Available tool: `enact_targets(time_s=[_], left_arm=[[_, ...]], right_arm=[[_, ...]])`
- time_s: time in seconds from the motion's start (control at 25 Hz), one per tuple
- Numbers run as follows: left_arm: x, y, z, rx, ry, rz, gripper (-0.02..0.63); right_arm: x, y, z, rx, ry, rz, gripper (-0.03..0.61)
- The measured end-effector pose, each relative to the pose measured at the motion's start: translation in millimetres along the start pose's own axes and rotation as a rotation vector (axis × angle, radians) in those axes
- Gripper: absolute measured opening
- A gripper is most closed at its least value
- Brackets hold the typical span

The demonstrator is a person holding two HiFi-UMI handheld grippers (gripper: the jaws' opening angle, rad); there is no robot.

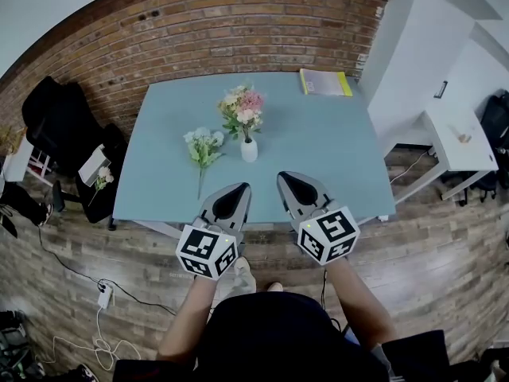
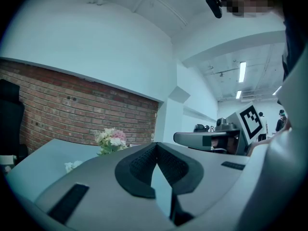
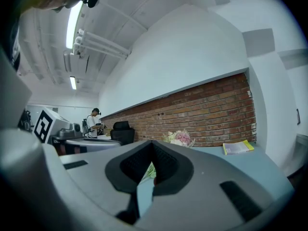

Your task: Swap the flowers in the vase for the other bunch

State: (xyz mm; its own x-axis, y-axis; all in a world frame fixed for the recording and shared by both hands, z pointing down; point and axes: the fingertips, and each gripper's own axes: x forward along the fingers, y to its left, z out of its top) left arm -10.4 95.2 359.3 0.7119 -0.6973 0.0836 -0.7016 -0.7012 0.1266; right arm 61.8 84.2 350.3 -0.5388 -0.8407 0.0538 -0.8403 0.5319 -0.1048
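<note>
- Table [image 1: 334, 146] with a pale blue top stands against a brick wall [image 1: 238, 30]. A yellow book [image 1: 325, 83] lies at its far right corner.
- Near the table's middle, a small white vase [image 1: 249, 150] stands upright with pink and cream flowers [image 1: 242, 110] in it.
- Just left of the vase, and apart from it, the other bunch [image 1: 203, 146] lies flat on the table. It has white blooms and green leaves, and its stems point toward the near edge.
- The left gripper [image 1: 242, 187] hangs over the table's near edge and points level toward the wall. Its fingers are pressed together with nothing between them.
- The right gripper [image 1: 284, 176] hangs beside it, reaching a little further over the table. Its fingers are also closed together and empty.
- Both pairs of fingers stop short of the vase and the loose bunch and touch neither; bare table top lies between.
- In the left gripper view, the flowers [image 2: 110, 139] rise left of the closed fingertips. The other bunch [image 2: 72, 166] sits lower and further left, and the right gripper [image 2: 207, 139] shows at the right.
- In the right gripper view, the flowers [image 3: 179, 137] stand just right of and beyond the fingertips. The book [image 3: 237, 147] is far right.
- A black chair [image 3: 121, 131] and a distant person [image 3: 91, 124] show to the left in that view.
</note>
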Motion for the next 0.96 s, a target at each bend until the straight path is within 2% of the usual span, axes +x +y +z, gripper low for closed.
enact_targets(time_s=[0.52,0.96], left_arm=[[-25,-32,-7,0.011,-0.004,0.031,0.008],[-37,-41,-6,0.015,-0.02,0.037,0.008]], right_arm=[[-32,14,-5,0.005,-0.012,0.031,0.012],[-47,22,-5,0.0,-0.024,0.031,0.012]])
